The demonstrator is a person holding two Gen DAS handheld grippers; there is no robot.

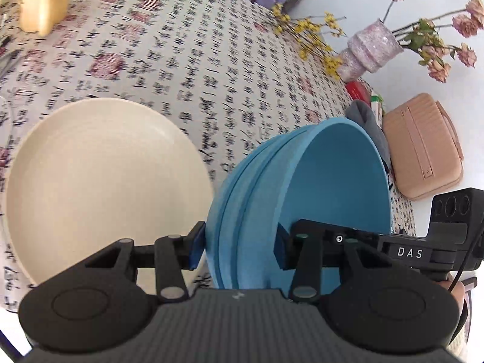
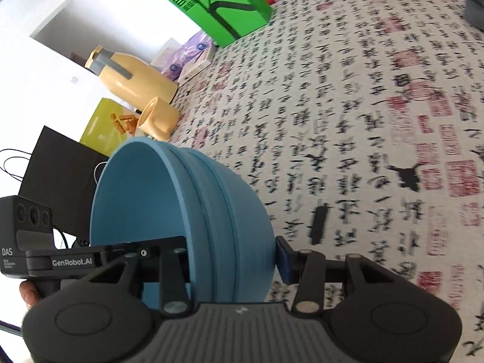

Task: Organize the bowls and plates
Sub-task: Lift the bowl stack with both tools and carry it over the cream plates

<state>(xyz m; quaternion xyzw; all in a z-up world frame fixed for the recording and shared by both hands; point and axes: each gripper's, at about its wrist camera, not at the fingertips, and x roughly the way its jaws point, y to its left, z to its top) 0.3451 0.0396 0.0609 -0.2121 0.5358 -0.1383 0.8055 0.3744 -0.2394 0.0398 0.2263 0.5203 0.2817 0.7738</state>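
Centre: wide bare stretch of calligraphy-printed tablecloth [image 2: 348, 106], open to a passing gripper.
Left side: shallow round cream plate [image 1: 99, 187] fills the near cloth.
Far corners: yellow plastic cup [image 1: 42, 3]; glittery pink vase of dried flowers [image 1: 367, 50]; green paper bag [image 2: 217, 6].
Right edge: tan case [image 1: 423, 148], seemingly beyond the table.
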